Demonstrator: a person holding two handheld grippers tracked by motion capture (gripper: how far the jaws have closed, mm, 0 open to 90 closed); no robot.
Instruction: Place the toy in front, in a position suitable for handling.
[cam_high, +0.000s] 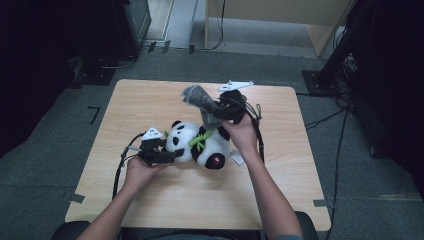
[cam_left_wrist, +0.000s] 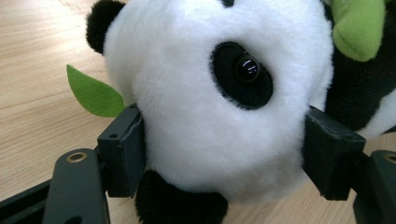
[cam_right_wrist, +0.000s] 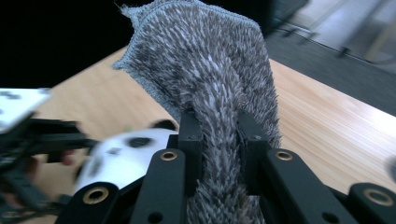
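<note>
A black and white plush panda (cam_high: 200, 145) with green leaves lies in the middle of the wooden table (cam_high: 150, 100). My left gripper (cam_high: 172, 155) reaches it from the left. In the left gripper view its jaws stand on either side of the panda's head (cam_left_wrist: 210, 116), and both pads (cam_left_wrist: 128, 144) touch the white fur. My right gripper (cam_high: 212, 111) is raised above and behind the panda, shut on a grey shaggy cloth (cam_high: 197, 97). In the right gripper view the cloth (cam_right_wrist: 210, 60) stands up from between the jaws of that gripper (cam_right_wrist: 219, 135), with the panda (cam_right_wrist: 116, 154) blurred below.
A small white tag (cam_high: 236, 159) lies beside the panda's foot. Bare wood lies to the left, right and front of the toy. Beyond the table's edges are grey floor, cables (cam_high: 325, 120) and dark stands (cam_high: 345, 50).
</note>
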